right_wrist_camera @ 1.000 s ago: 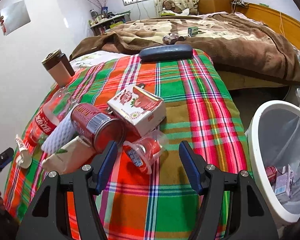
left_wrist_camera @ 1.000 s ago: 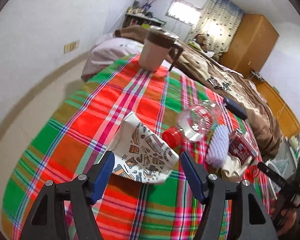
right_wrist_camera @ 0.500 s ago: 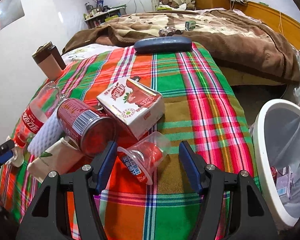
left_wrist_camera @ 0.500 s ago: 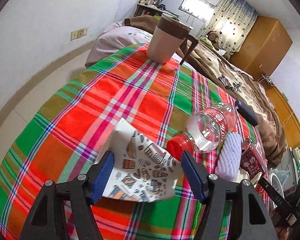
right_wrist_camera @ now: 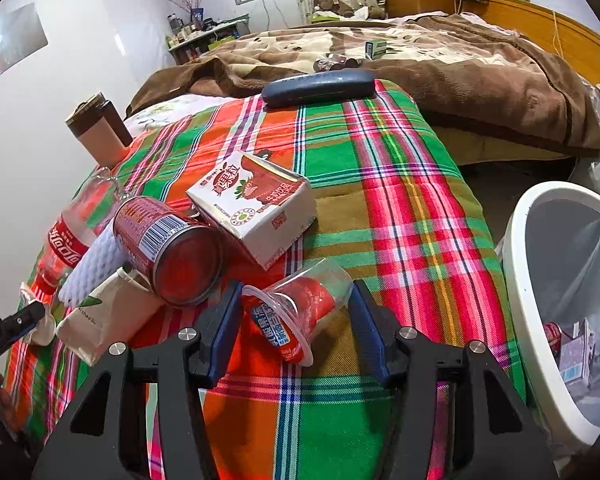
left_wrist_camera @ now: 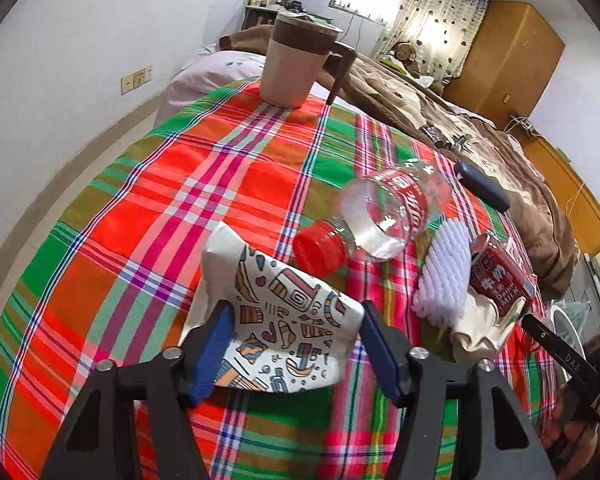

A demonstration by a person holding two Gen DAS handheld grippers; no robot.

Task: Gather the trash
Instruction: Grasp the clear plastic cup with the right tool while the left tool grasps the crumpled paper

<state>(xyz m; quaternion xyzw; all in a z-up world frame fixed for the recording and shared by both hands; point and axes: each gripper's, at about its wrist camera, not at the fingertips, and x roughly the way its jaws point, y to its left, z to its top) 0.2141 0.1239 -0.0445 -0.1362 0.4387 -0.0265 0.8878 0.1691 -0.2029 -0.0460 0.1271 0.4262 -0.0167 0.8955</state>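
A flattened paper cup [left_wrist_camera: 284,312] printed with colourful doodles lies on the plaid cloth [left_wrist_camera: 220,184]. My left gripper [left_wrist_camera: 296,340] is closing on it, and its blue pads touch both sides of the cup. In the right wrist view a clear plastic cup [right_wrist_camera: 300,304] with a red label lies on its side. My right gripper [right_wrist_camera: 296,312] is closing on it, one pad at its rim and one at its base. Beside it lie a red can [right_wrist_camera: 168,244], a strawberry milk carton [right_wrist_camera: 256,204], a clear cola bottle [left_wrist_camera: 388,216], white foam netting [left_wrist_camera: 444,272] and a cream pouch [right_wrist_camera: 100,316].
A white bin [right_wrist_camera: 514,280] with a liner and some trash stands off the cloth's right edge. At the far end stand a brown-lidded mug [left_wrist_camera: 292,68] and a dark glasses case [right_wrist_camera: 320,84]. A bed with a brown blanket lies beyond.
Both grippers' jaws have narrowed. The left gripper moved forward and down until the paper cup sat between its fingers. The right gripper closed in on the plastic cup with little travel.
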